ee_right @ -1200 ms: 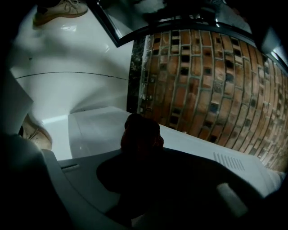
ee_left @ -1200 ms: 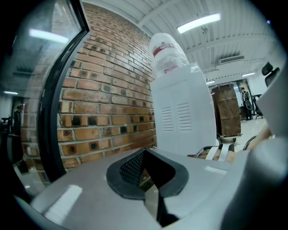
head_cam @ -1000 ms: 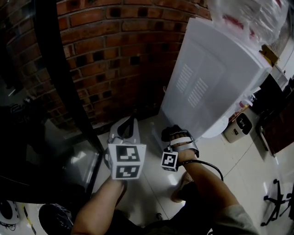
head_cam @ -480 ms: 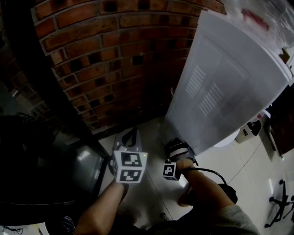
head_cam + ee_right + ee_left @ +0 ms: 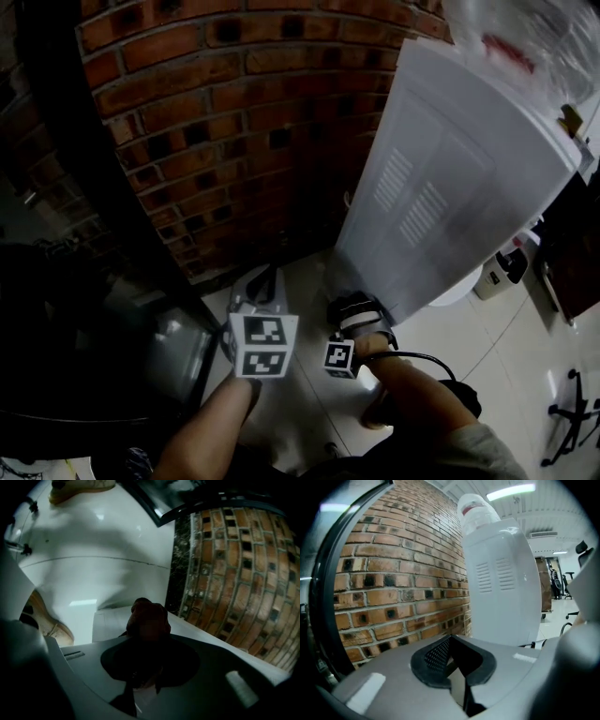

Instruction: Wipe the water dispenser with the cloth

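Right tongs [image 5: 354, 306] are clamped on the cloth [image 5: 149, 617], a dark reddish wad bunched between the pads and sticking out past the tips. They sit low, right at the bottom corner of the water dispenser [image 5: 450, 187], pointing down toward the white tile floor [image 5: 309, 398]. Can't tell if the cloth is touching the dispenser's panel. Left tongs [image 5: 449, 640] have their tips together with nothing between them. They're just left of the right tongs and aimed at the brick wall [image 5: 234, 122], with the dispenser off to their right. The dispenser is a white cabinet standing on the floor against the brick wall. It has two blocks of vent slots [image 5: 412, 202] on the side facing us and a bottle [image 5: 476, 508] on top.
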{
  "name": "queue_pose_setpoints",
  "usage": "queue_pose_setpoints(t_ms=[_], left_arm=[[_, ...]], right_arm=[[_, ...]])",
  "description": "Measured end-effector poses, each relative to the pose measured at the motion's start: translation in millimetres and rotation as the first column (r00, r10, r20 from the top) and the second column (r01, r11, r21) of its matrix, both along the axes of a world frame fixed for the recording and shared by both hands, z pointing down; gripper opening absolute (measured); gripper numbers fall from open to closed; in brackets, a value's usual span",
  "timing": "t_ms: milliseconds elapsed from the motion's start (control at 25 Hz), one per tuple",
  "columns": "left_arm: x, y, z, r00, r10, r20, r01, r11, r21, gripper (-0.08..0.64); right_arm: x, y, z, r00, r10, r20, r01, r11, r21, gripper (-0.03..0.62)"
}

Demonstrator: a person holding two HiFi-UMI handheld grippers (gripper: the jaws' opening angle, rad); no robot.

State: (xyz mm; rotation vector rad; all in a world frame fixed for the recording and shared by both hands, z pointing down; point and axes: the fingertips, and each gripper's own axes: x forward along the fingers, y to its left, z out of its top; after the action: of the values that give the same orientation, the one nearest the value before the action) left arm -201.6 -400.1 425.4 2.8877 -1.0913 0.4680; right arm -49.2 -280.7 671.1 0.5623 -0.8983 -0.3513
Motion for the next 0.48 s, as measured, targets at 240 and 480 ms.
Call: queue_pose_setpoints(t_ms=[240, 480], left_arm=[[-5, 16, -38, 0.996, -0.022, -0.089, 0.024, 0.999, 0.027, 0.0], [-5, 58, -59, 0.992, -0.017, -0.125, 0.02, 1.0, 0.02, 0.0]], right_arm=[[-40, -18, -118, 0.978, -0.043, 0.202, -0.031, 0.937, 0.347, 0.104], [-22, 12, -264, 0.974, -0.04, 0.223, -0.1, 0.809, 0.579, 0.104]])
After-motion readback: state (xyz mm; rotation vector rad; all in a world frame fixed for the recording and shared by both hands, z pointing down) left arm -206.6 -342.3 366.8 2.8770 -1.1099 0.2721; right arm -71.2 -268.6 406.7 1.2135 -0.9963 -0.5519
